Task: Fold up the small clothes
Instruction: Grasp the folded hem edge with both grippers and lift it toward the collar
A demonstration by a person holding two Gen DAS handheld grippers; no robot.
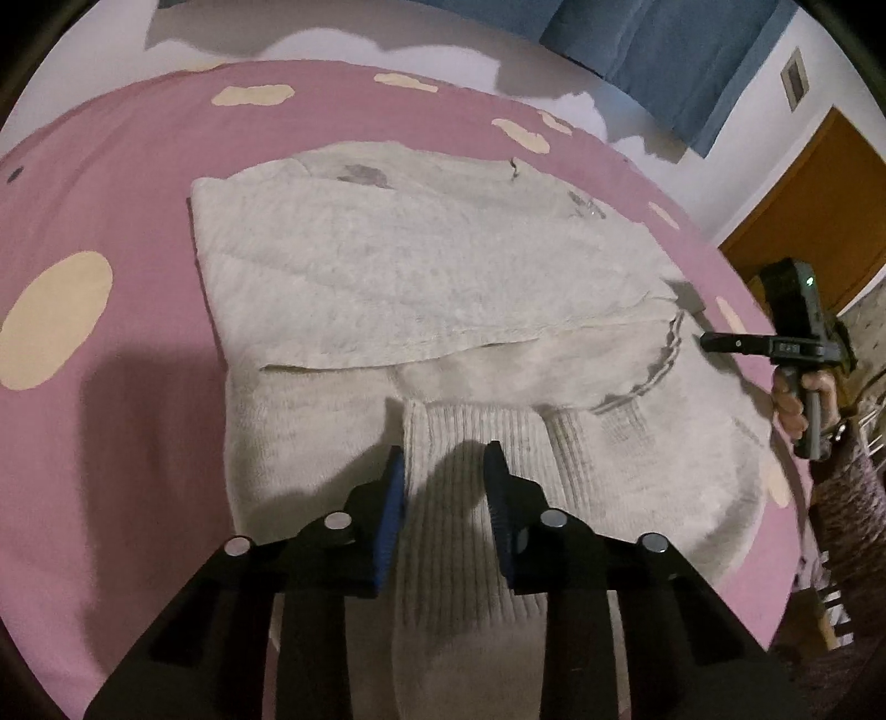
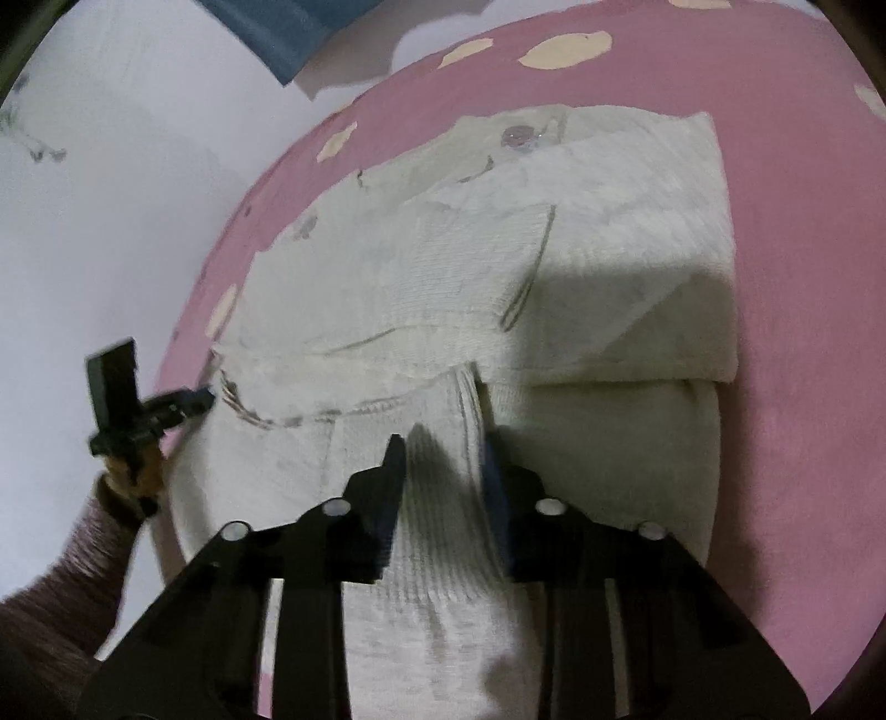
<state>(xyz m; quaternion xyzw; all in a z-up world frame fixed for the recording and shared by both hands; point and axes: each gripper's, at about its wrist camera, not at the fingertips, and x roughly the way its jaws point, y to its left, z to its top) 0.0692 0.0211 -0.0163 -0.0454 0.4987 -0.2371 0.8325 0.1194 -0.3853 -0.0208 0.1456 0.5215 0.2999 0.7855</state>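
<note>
- Garment: a cream knit sweater (image 1: 421, 266) lies on a bed with a pink spotted cover (image 1: 111, 183), roughly mid-cover, nearer the edge beside the pale wall (image 2: 111, 166).
- Progress, as I judge it: partly folded. Both sleeves look turned in over the body; two ribbed cuffs (image 1: 470, 437) lie side by side near the middle, and one flap lies flat across the far half. The final fold of the body over itself is not yet done.
- Left hand-held gripper (image 1: 443, 476): jaws narrowed around a raised ridge of ribbed knit, blue pads (image 1: 394, 487) pressing it from both sides; I read this as a pinch on the sweater.
- Right hand-held gripper (image 2: 443, 471): the same, jaws drawn in on a ribbed ridge, pinching the sweater. The picture is slightly blurred.
- Each gripper shows small in the other's view, at the sweater's side edge, held by a hand (image 1: 797, 399) with a knit sleeve.
- Edges: one side of the sweater runs close to the bed's edge by the wall; its far edge looks straight.
- Room: open pink cover beyond and on the side away from the wall, enough to carry a fold forward. Blue pillow (image 1: 664, 50) well apart, past the far edge.
</note>
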